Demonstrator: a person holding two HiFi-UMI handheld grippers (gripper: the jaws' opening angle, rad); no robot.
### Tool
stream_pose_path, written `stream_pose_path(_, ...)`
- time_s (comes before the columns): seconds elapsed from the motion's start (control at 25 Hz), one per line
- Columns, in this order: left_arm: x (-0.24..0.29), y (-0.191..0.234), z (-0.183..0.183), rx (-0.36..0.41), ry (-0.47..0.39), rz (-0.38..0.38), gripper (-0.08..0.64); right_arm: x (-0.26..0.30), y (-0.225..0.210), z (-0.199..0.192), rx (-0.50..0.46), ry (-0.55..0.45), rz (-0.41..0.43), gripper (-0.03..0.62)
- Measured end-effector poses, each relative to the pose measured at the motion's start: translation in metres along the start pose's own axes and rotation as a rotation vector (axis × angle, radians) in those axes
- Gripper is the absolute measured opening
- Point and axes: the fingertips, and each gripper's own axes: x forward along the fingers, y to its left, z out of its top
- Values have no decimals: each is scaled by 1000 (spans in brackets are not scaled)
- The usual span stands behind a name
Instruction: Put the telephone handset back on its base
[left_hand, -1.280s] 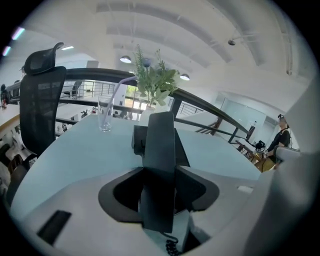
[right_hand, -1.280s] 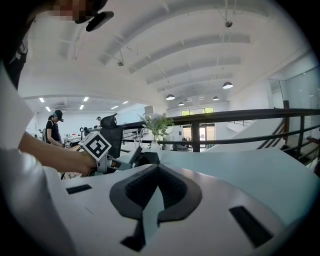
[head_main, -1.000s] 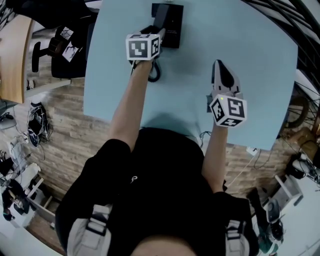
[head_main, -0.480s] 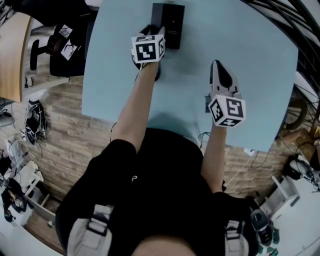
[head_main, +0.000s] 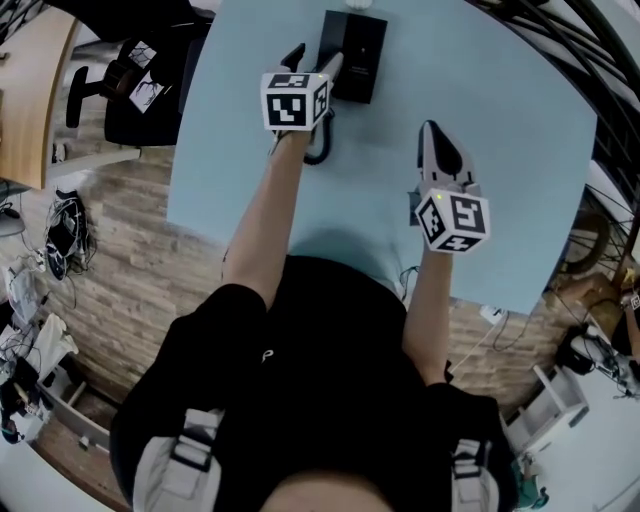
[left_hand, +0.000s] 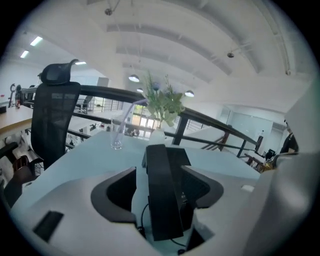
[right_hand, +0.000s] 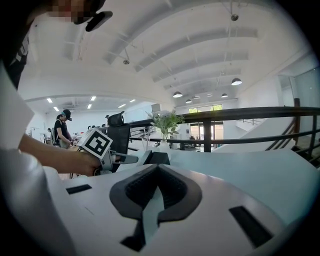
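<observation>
One glass (left_hand: 116, 140), left gripper view only, left gripper (head_main: 315, 60) jaws just opened around handset (left_hand: 160, 195), right gripper (head_main: 433, 135) jaws together, empty

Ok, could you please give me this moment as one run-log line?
left claw: jaws just opened, handset between them, unclamped | handset: resting on base | right claw: shut, empty

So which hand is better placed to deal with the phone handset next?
Left. The left gripper sits right over the handset, jaws just opened around it; the right gripper is shut, off to the side.
</observation>
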Motion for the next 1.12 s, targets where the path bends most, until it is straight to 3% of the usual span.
stream_pose_path(0.16, -31, 12, 32, -51, -149, -6, 253, 7, 17, 5, -17, -5, 30, -6)
stream_pose_path(0.2, -40, 16, 38, -56, -177, 4, 221, 8, 20, 6, -20, -7, 36, -6)
stream_pose_path(0.32, -69, 26, 51, -60, -250, 47, 0, 13, 32, 9, -26, -14, 59, -6)
stream_pose_path(0.52, -115, 31, 64, -79, -353, 26, 0, 29, 56, 23, -58, -42, 102, -6)
stream_pose_path(0.68, -147, 35, 65, -91, -399, 16, 0, 55, 81, 35, -140, -39, 150, -6)
stream_pose_path(1.12, -178, 44, 26, -170, -393, -2, 0, 154, 111, -17, -278, 186, 255, -6)
